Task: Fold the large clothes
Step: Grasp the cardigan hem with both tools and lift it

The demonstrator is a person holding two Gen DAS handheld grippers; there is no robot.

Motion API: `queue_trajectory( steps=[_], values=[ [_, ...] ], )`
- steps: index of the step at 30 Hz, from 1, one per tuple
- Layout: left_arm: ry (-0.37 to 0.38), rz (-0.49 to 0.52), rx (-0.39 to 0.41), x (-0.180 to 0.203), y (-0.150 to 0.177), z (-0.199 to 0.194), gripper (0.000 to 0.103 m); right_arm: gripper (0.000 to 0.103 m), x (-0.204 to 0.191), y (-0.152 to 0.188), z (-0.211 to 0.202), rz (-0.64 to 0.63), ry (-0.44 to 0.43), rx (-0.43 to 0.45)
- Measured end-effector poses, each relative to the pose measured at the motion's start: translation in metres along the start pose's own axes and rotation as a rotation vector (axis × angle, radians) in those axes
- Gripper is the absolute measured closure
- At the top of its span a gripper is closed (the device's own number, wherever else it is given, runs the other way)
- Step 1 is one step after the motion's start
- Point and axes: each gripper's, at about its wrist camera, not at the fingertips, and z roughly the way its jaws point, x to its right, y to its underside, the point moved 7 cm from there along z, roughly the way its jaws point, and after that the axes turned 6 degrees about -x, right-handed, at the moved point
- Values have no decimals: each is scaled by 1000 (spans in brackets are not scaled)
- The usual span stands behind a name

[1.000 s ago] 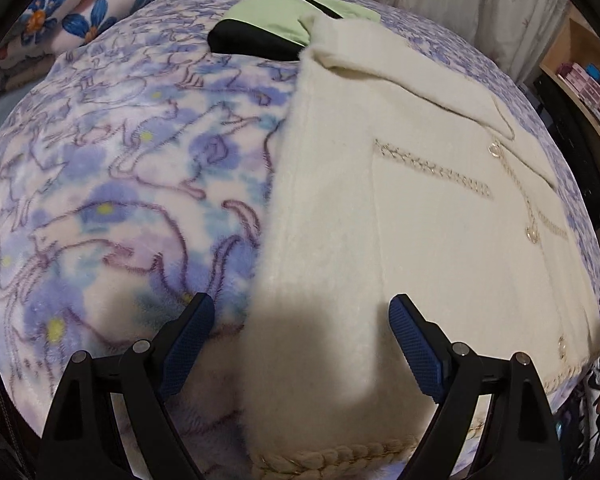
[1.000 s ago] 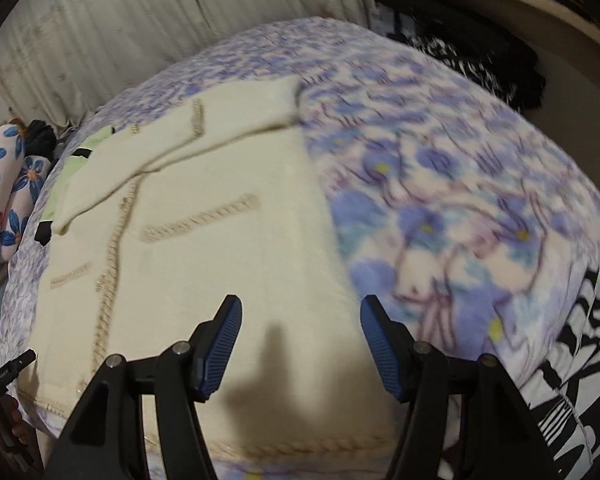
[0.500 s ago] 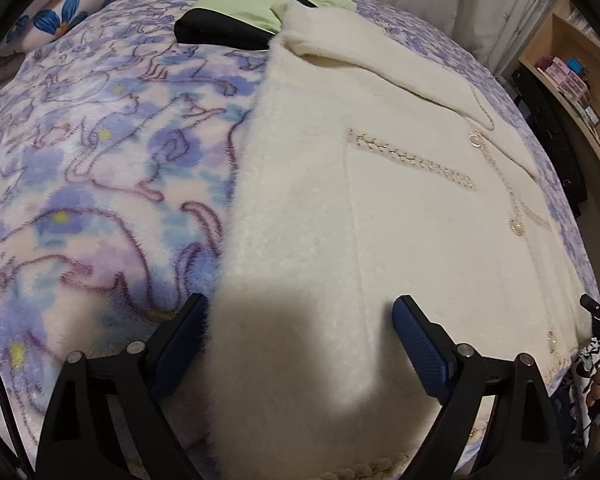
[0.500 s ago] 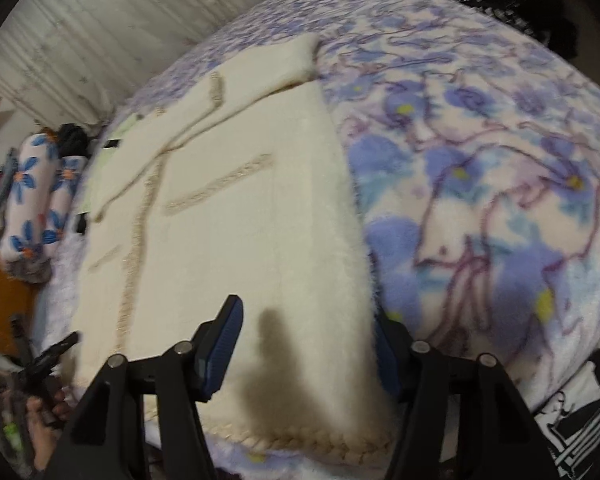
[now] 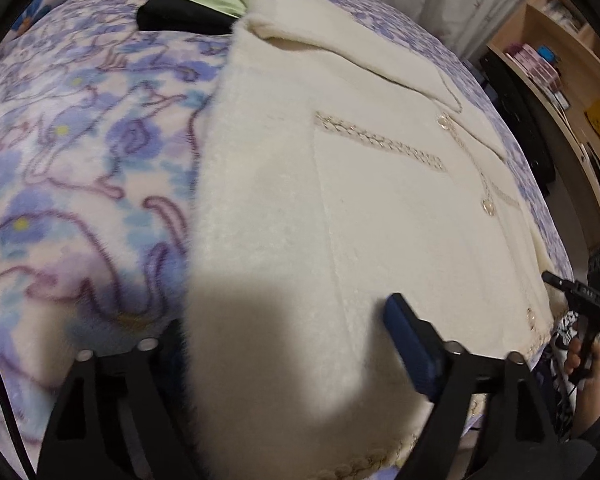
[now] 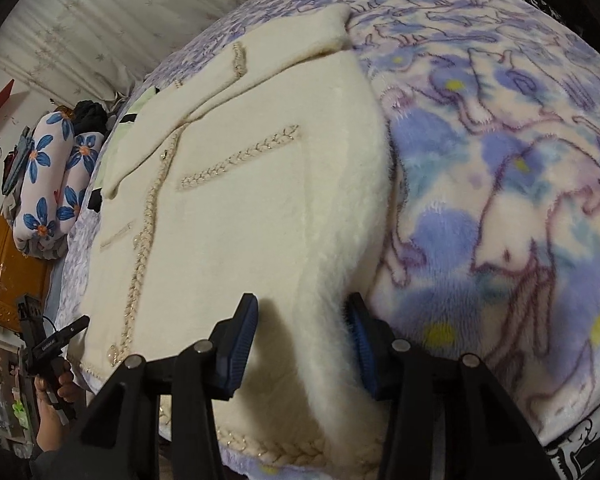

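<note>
A cream fluffy jacket (image 5: 340,208) with braided trim and round buttons lies flat on a bed, hem toward me; it also shows in the right wrist view (image 6: 260,200). My left gripper (image 5: 284,344) is open, its jaws straddling the jacket's left hem corner; the left finger is hidden under the fabric. My right gripper (image 6: 300,340) is open, its blue pads either side of the jacket's right hem corner, with fabric between them.
The bed carries a blue and purple floral blanket (image 5: 80,168). A green and black garment (image 5: 204,4) lies beyond the collar. Flowered pillows (image 6: 52,184) sit at the far side. A wooden shelf (image 5: 560,80) stands to the right.
Both grippers have moved forward and down onto the jacket's hem corners. The right gripper's jaws have narrowed around the fabric edge.
</note>
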Motion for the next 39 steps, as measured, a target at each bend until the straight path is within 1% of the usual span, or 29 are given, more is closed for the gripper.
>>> queue_trajectory(
  steps=[2,5,7,8,9,10,11,13,15,16,19,20,22,25,29,35,38,39],
  values=[
    [-8,18,-2,5,-1,6,7,58,1,0,1,-2,4,3],
    [-47,23,-9,9,-4,10,8,59,1,0,1,-9,15,8],
    [-64,0,-18,7,-5,8,21,64,1,1,0,-13,36,13],
    [-63,-13,-21,7,-6,5,40,69,2,1,-1,-13,41,16],
    [-49,-20,-23,8,-7,3,70,75,2,1,-2,-11,41,19],
    [19,-36,-31,12,-7,0,83,79,3,0,-3,-10,46,24],
    [47,-53,-37,15,-7,-2,90,87,4,0,-4,-7,47,30],
    [-1,-35,-27,22,-8,-2,91,95,4,0,-9,-8,63,51],
    [-48,-20,-3,30,-7,-7,93,96,1,0,-19,-7,75,82],
    [-55,-21,11,33,-8,-11,93,96,1,-1,-24,-1,75,98],
    [-29,-55,46,35,-8,-28,93,97,0,-2,-48,19,76,155],
    [-9,-73,62,36,-9,-37,94,97,-2,-2,-55,21,67,167],
    [14,-78,77,39,-8,-50,94,97,-7,-1,-66,15,49,177],
    [1,-53,98,46,-3,-68,94,98,-21,3,-78,-21,49,177],
    [7,-54,94,45,8,-88,94,98,-38,14,-95,-65,37,170],
    [21,-61,77,47,32,-111,94,98,-54,35,-113,-91,26,142],
    [57,-76,76,47,33,-116,94,97,-53,34,-117,-63,-8,142],
    [83,-86,78,48,29,-119,94,97,-52,30,-118,-45,-28,148]
  ],
)
